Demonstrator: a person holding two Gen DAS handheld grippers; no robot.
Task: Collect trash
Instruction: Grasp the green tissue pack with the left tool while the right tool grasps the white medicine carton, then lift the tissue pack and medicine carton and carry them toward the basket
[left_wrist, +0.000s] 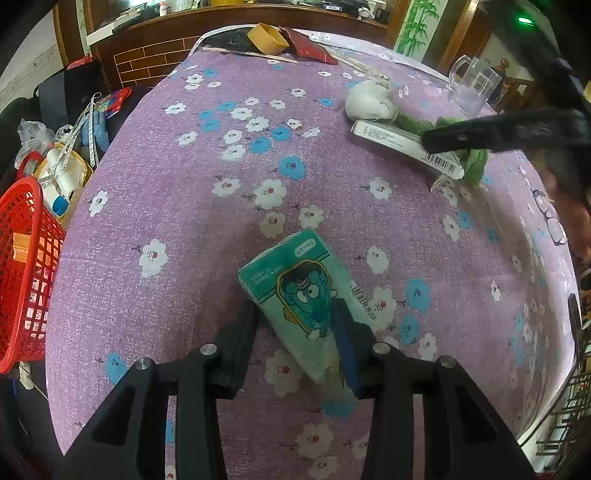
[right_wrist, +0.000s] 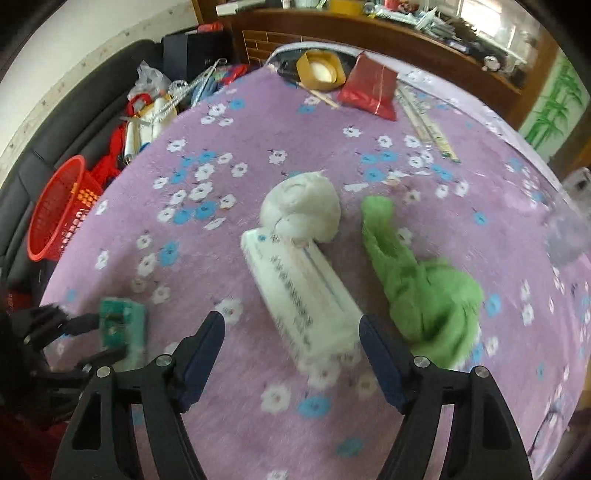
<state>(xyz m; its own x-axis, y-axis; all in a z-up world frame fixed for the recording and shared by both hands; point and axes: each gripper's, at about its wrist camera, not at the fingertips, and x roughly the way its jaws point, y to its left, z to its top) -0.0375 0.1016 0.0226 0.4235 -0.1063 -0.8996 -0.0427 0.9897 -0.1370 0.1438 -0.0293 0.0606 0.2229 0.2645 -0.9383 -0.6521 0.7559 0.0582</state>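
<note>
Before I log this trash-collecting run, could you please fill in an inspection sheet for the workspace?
Surface: table under a purple floral cloth.
Job's things: teal tissue pack, white carton, white wad, green cloth; red basket beside the table.
Clutter: glass mug, yellow tape roll, red packet, eyeglasses.
Grippers: left gripper open around the tissue pack; right gripper open at the carton.
Cables: nothing seen.
Surroundings: wooden cabinet, dark sofa.

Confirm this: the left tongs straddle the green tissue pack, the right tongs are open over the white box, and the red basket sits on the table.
Not the basket. The red basket sits off the table, beside its edge, as the right wrist view shows. The rest stands.
</note>
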